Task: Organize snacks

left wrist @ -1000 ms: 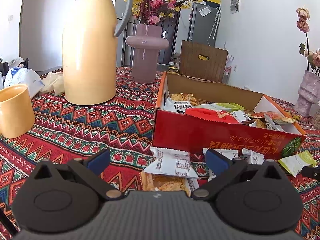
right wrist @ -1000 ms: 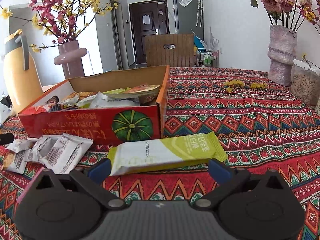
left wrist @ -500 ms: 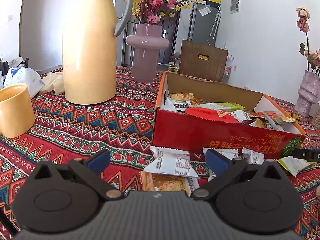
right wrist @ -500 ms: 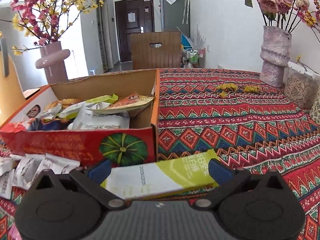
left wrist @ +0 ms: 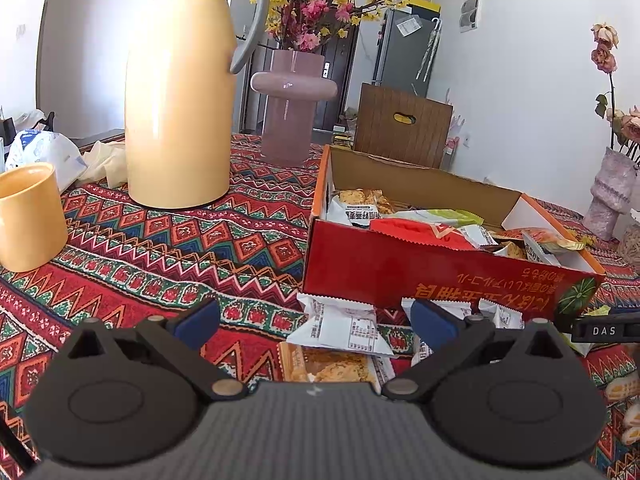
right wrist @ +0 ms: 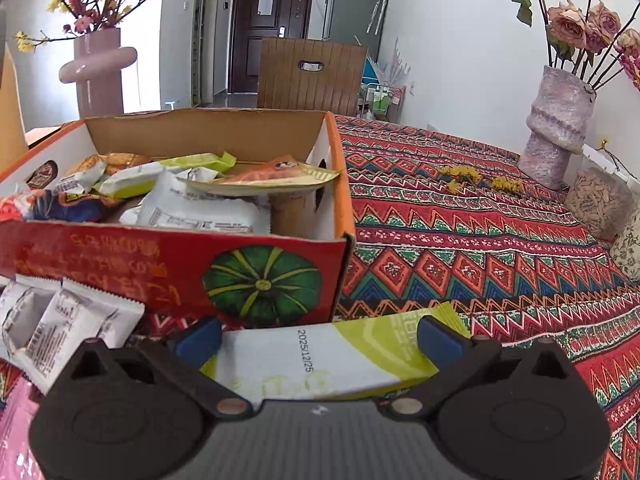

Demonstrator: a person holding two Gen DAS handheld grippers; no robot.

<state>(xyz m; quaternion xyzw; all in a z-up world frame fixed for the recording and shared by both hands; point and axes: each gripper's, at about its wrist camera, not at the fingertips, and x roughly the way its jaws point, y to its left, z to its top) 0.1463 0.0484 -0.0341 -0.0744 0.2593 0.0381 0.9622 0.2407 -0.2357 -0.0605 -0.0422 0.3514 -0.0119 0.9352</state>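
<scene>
A red cardboard box (left wrist: 400, 268) (right wrist: 120, 264) with a pumpkin picture holds several snack packets. In front of it on the patterned cloth lie white packets (left wrist: 340, 324) (right wrist: 68, 320) and a biscuit packet (left wrist: 328, 366). My left gripper (left wrist: 316, 322) is open just above these packets and holds nothing. A long green-and-white bar (right wrist: 320, 356) lies crosswise between the open fingers of my right gripper (right wrist: 319, 338), close to the box's front right corner. The right gripper's tip (left wrist: 600, 330) shows at the right edge of the left wrist view.
A tall yellow thermos jug (left wrist: 180, 100), a yellow mug (left wrist: 28, 216) and a pink vase (left wrist: 292, 108) stand left of the box. A rose vase (right wrist: 560, 128) and a jar of seeds (right wrist: 596, 200) stand at the far right. A wooden chair back (right wrist: 312, 76) is behind the table.
My right gripper has moved forward toward the box, so the green bar now lies between its fingers. The left gripper has stayed in place.
</scene>
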